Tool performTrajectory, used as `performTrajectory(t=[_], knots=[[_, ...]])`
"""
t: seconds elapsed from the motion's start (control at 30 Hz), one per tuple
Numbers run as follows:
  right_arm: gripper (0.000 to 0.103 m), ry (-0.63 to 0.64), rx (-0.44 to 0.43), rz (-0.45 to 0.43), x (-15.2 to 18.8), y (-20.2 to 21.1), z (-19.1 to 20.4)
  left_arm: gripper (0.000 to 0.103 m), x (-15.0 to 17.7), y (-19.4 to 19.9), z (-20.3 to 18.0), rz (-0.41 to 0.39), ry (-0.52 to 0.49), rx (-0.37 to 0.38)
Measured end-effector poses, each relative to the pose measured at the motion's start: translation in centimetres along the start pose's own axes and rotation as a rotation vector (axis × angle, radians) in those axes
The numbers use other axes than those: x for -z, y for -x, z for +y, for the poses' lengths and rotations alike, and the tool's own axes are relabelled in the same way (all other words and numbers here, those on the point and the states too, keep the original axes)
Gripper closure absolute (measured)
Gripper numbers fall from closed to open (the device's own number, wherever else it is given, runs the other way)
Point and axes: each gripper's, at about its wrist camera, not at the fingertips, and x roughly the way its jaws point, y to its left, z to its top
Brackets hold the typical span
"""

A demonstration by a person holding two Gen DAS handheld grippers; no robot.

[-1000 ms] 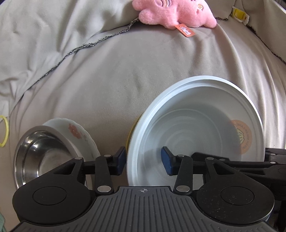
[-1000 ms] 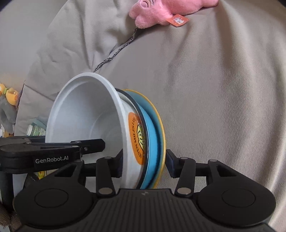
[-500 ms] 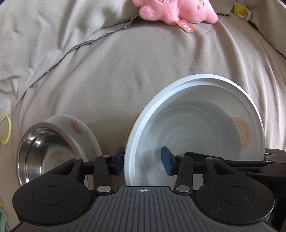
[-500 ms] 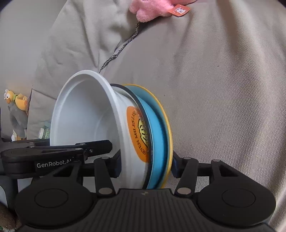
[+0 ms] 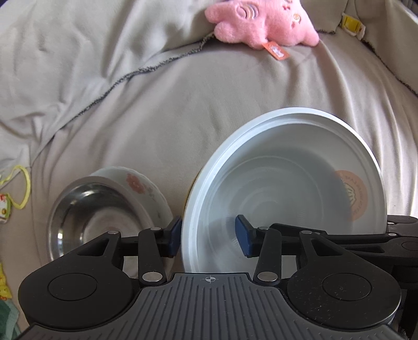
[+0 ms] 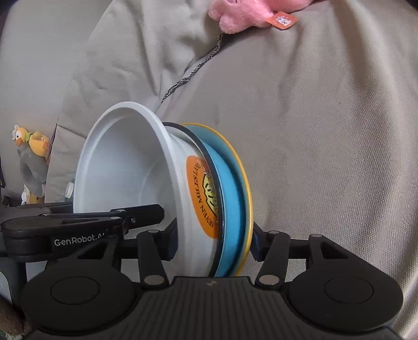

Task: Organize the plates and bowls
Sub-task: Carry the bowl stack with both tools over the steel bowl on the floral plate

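Observation:
A white plastic bowl with an orange label is tipped on its side over the grey sheet. In the right wrist view the bowl is stacked against a blue plate with a yellow rim. My right gripper is shut on this stack, one finger on each side. My left gripper straddles the bowl's rim, its right pad apart from the wall. A steel bowl sits inside a floral bowl at the lower left.
A pink plush toy with an orange tag lies at the far edge of the sheet. A yellow duck toy stands far left. A yellow loop lies at the left edge.
The bowl and plate stack has shifted slightly right and up in the right wrist view. The left gripper's view has drifted so that the nested bowls sit closer to centre.

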Motion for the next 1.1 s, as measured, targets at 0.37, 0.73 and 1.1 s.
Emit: performTrajectory(t=[0.37,0.73,1.1], knots=[[0.049,0.247,0.027,-0.006,-0.5,-0.6,12.8,0.056,3.7,6.8,10.7,-0.135,0.160,0.014],[0.049,0.335,0.082,0.198,0.9,-10.5,18.5,0.056,7.3,0.7,20.2,-0.039,0.345,0.075],[0.051,0.317,0.185,0.237,-0.3,-13.9,18.4,0.057,7.7,-2.3,22.3,-0.045,0.415,0.170]])
